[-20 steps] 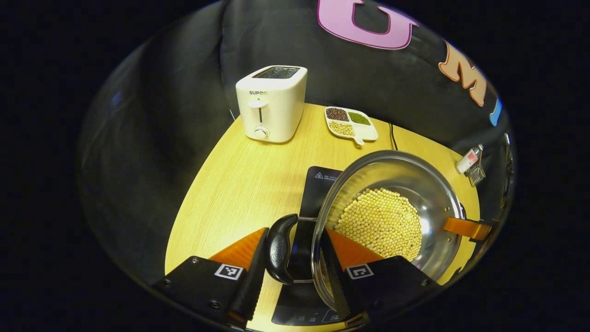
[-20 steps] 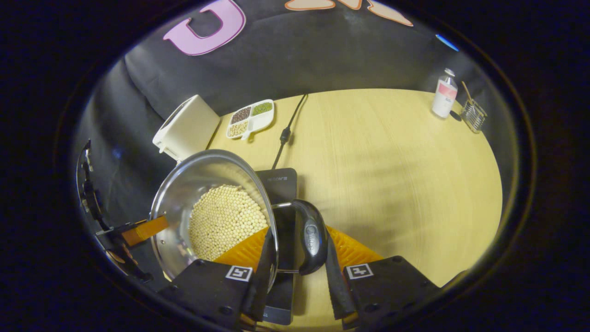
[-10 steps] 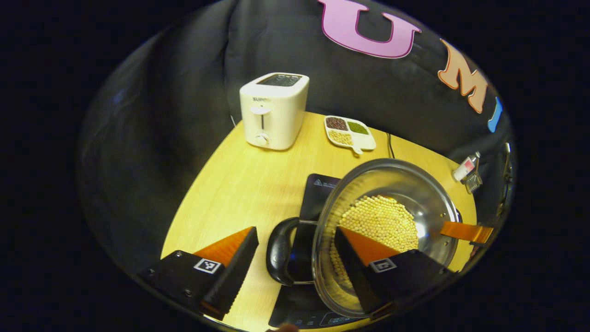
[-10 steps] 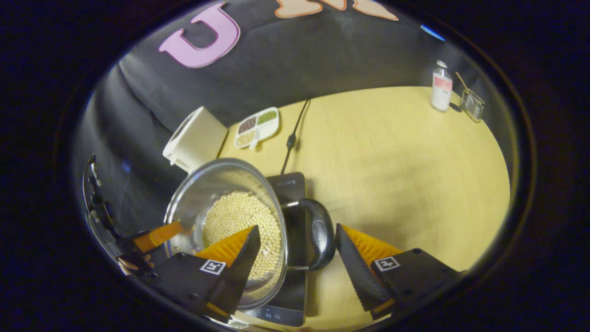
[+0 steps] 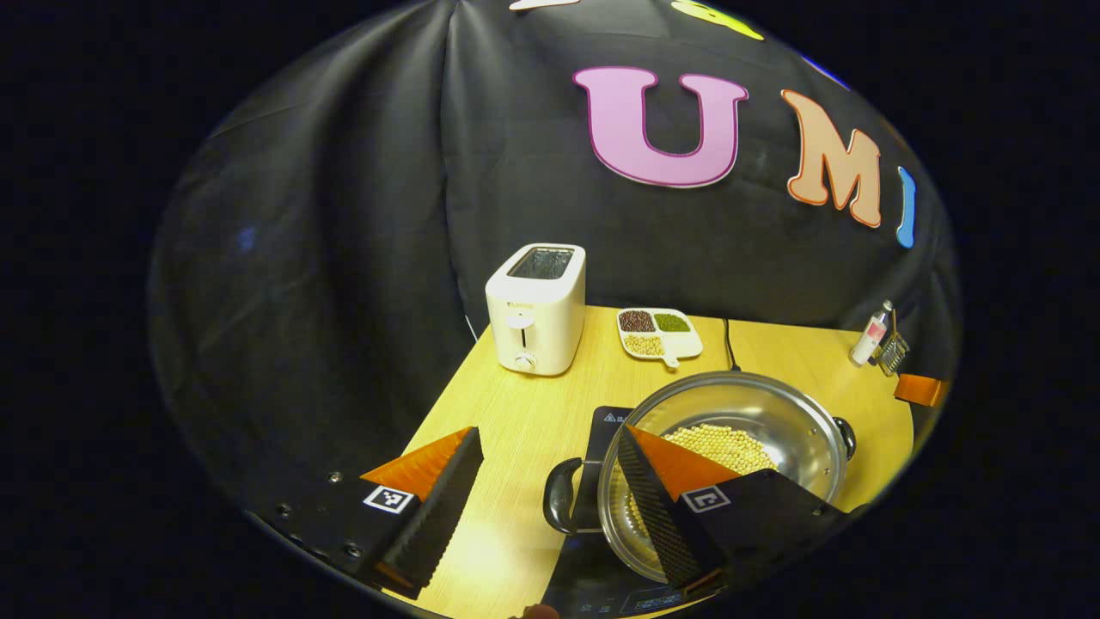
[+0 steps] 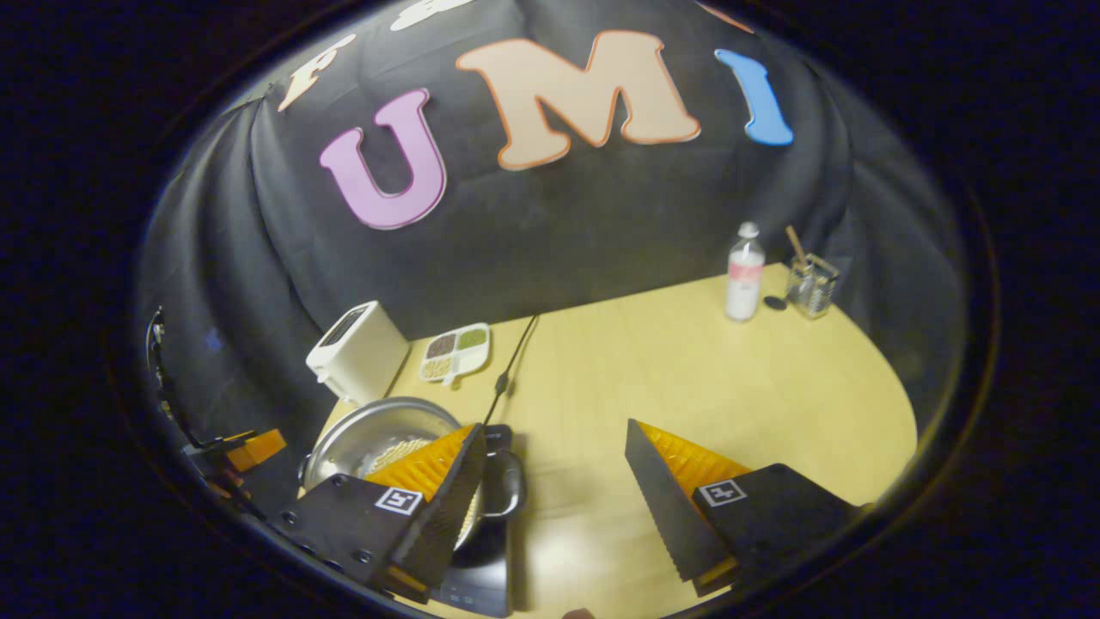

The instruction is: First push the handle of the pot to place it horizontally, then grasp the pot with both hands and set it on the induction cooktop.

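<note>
Pot (image 5: pixel 739 421): sits on the induction cooktop (image 5: pixel 601 430).
Your left gripper (image 5: pixel 550 507): fingers spread, holding nothing.
Your right gripper (image 6: pixel 554 499): fingers spread, holding nothing.

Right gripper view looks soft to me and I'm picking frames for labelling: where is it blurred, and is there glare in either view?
Right gripper view: the pot and cooktop near the fingers are smeared, while the bottle is sharper. Left gripper view: sharper overall, with bright glare on the pot's steel wall and a light patch on the table; fisheye bends the table edge.
</note>
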`<state>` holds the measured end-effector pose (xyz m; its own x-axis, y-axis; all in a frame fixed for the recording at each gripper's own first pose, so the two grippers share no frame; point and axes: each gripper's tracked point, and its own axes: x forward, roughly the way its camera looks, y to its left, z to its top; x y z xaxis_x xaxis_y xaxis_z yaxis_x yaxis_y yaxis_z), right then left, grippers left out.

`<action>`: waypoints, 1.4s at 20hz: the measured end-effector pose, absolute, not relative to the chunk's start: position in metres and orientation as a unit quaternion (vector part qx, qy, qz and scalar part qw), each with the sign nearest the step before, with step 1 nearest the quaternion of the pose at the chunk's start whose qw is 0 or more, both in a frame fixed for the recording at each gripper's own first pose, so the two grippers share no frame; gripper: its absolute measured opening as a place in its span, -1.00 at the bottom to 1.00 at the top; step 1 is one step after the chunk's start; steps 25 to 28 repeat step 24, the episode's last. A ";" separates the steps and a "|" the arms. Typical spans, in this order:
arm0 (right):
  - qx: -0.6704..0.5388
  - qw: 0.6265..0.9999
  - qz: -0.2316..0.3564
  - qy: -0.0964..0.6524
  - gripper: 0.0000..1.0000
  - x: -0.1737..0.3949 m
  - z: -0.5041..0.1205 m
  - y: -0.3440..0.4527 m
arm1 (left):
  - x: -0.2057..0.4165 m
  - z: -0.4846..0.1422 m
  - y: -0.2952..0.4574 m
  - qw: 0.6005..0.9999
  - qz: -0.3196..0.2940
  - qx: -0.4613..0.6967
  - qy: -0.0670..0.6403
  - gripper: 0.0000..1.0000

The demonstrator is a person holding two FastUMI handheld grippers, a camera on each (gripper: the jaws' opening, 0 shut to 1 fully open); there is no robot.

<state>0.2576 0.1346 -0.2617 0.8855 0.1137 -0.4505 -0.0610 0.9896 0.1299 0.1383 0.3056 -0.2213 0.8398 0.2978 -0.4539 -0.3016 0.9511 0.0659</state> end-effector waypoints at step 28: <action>-0.034 0.995 0.079 -0.041 0.83 0.092 -0.030 -0.035 | 0.018 -0.057 0.016 0.991 0.135 0.013 0.013 0.92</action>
